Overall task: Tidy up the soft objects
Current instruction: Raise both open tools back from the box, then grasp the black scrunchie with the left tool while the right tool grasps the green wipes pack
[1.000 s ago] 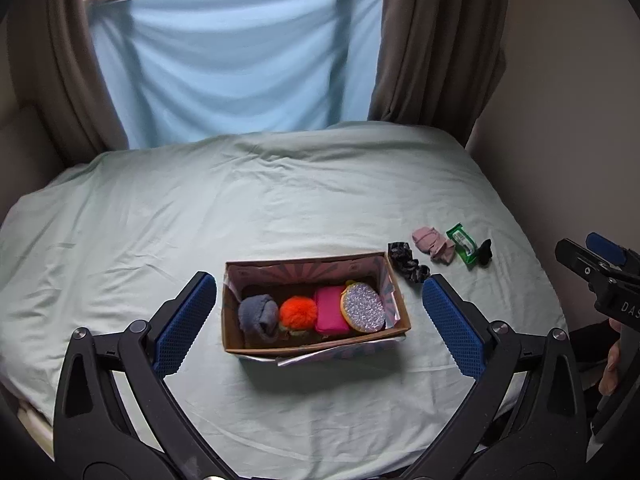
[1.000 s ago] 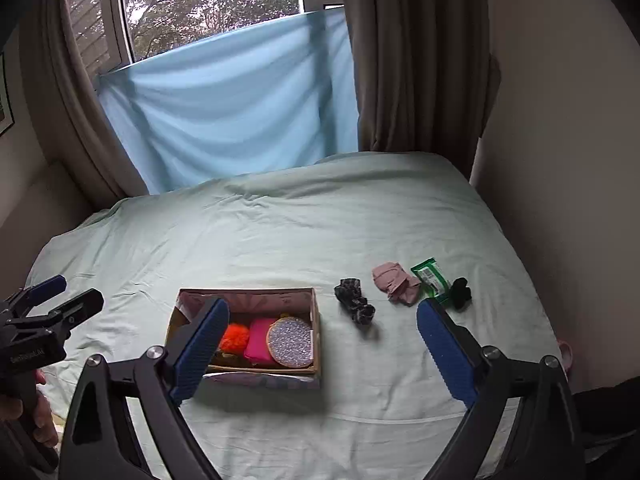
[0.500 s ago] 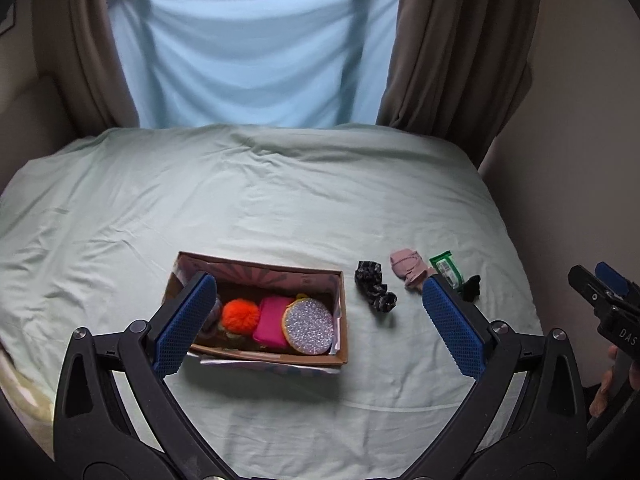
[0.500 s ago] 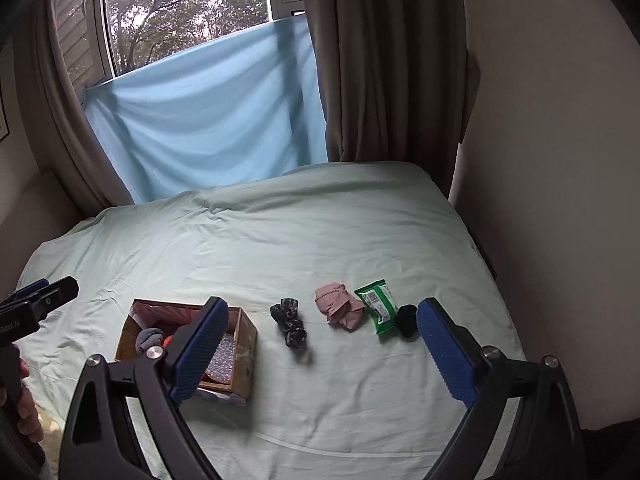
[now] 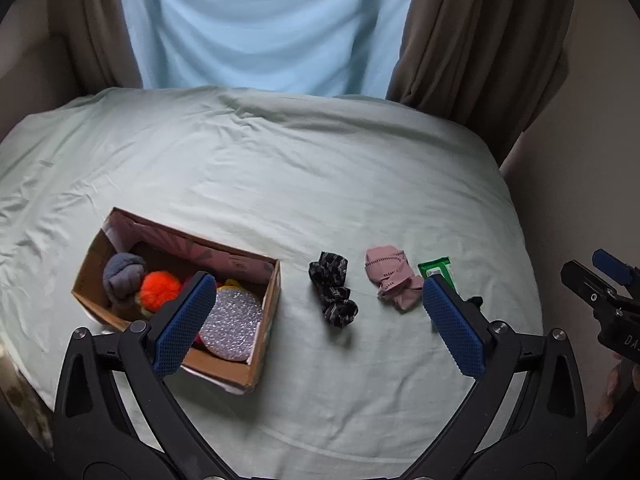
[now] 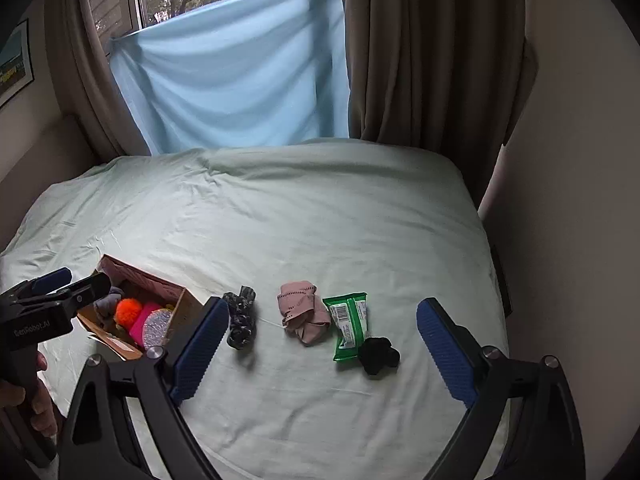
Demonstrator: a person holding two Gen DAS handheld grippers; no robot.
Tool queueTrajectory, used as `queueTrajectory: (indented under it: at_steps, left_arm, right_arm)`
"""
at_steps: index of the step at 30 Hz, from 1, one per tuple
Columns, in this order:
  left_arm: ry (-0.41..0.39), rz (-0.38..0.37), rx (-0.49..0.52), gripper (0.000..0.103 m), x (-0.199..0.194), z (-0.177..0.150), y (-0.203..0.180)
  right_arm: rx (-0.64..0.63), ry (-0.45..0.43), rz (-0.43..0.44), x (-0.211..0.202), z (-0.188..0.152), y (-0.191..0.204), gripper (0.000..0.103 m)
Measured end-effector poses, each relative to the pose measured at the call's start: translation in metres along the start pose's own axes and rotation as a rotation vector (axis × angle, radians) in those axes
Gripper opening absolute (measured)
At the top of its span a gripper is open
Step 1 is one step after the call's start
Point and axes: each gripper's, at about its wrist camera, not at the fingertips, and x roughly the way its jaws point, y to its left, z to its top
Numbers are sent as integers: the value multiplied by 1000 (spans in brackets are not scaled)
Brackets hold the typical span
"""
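Both tongs have swung rightward along the bed [image 6: 340,216] and come lower than a second ago: the cardboard box [image 5: 262,344], then centred between the left tongs' fingers, now sits at the lower left of that view, and the row of loose things has come in between both pairs of fingers. The left tongs [image 5: 316,320] stand wide open with nothing between their blue pads; the black scrunchie [image 5: 334,294] lies on the sheet beyond them. The right tongs [image 6: 320,348] are likewise spread wide and empty — above the pink folded cloth [image 6: 304,316], the green packet [image 6: 350,326] and a small black item [image 6: 378,354] touching the packet's near end. The box holds a grey sock ball [image 5: 122,276], an orange pompom [image 5: 160,288], something pink [image 6: 140,326] and a glittery round pad [image 5: 232,328]. A hand [image 6: 38,408] grips the left tool's handle.
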Motion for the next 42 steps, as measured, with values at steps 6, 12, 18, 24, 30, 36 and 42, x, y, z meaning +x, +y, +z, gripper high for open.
queueTrajectory:
  at_steps: [6,12,18,24,30,36,42]
  left_arm:
    - [7,72,8,102,87,-29,-38]
    - [41,146,27,102,167,-50,-51]
    - [89,192,61,100,228,-72,-53]
    - [141,190,43,85,269,-76,-43]
    - [221,141,2,52,291,-84,-29]
    - [236,116,15,38,288,-77,-27]
    - [236,118,22,37,280,-68,-26]
  right_arm:
    - [-51,81,25,78,-10,-29,94]
    - [-115,167,41,156,-30,-43,93]
    - [-152,287,37,229,-56,-57,93]
    - [-201,350,50,264,-67,-57,82]
    - [-209,401,73,283,-76,-55,60]
    - [-242,403,92,283,-76,-47,38]
    - [-207,375,100,271,-67,-51,34]
